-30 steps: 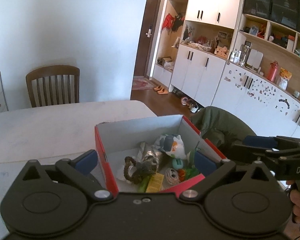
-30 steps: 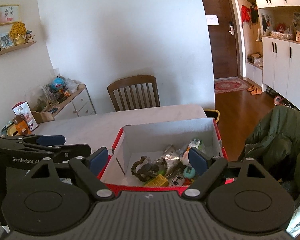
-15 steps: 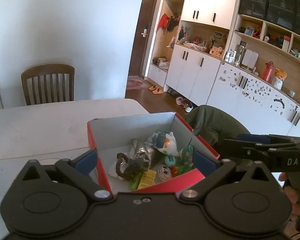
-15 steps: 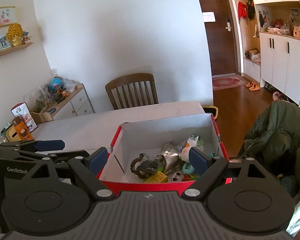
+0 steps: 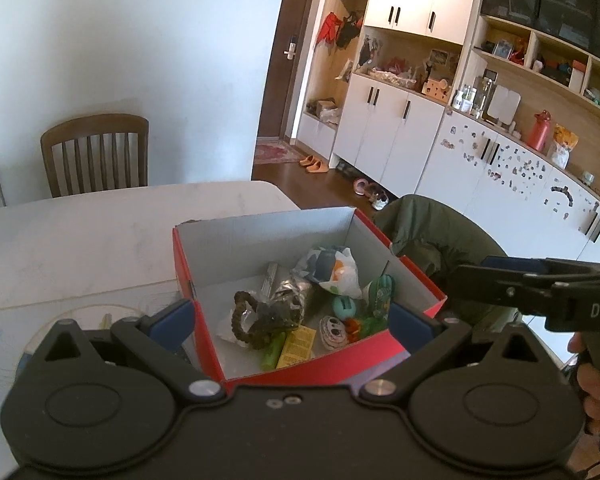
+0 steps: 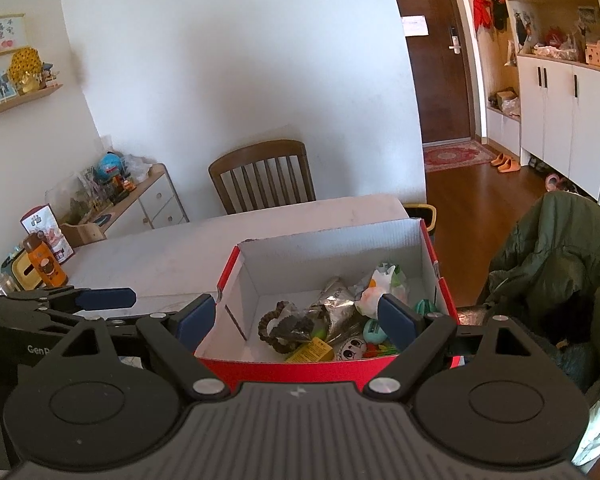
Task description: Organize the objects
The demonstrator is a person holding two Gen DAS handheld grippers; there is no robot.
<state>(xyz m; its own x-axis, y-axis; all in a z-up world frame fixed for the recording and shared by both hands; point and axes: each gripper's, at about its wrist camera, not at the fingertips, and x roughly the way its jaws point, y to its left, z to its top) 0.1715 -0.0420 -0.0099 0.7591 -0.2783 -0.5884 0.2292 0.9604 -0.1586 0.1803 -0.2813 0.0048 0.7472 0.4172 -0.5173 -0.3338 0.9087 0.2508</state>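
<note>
The left gripper (image 5: 290, 318) is held wide apart, nothing gripped between its blue-padded fingers (image 5: 172, 318), which are spread to roughly the width of the red box (image 5: 184, 268) below them; no contact with the box can be confirmed. The right gripper (image 6: 296, 318) is likewise spread wide and empty, its pads framing the same box, and it is also seen from the side at 3 o'clock in the left wrist view, where a hand (image 5: 590, 384) is glimpsed on its handle. One red box with a white interior is set on one pale table (image 5: 80, 232), near the table's right edge. Inside the box, one dark braided ring (image 5: 246, 320) is seen at 9 o'clock, one crumpled silver packet (image 5: 290, 292) at the centre, one white patterned bag (image 5: 334, 270) at 1 o'clock, one yellow carton (image 5: 296, 346) at 6 o'clock, and one round white toy (image 5: 332, 330) just beside it. One wooden chair (image 5: 96, 154) stands at 11 o'clock beyond the table, and one green jacket (image 5: 428, 228) is draped at 2 o'clock.
</note>
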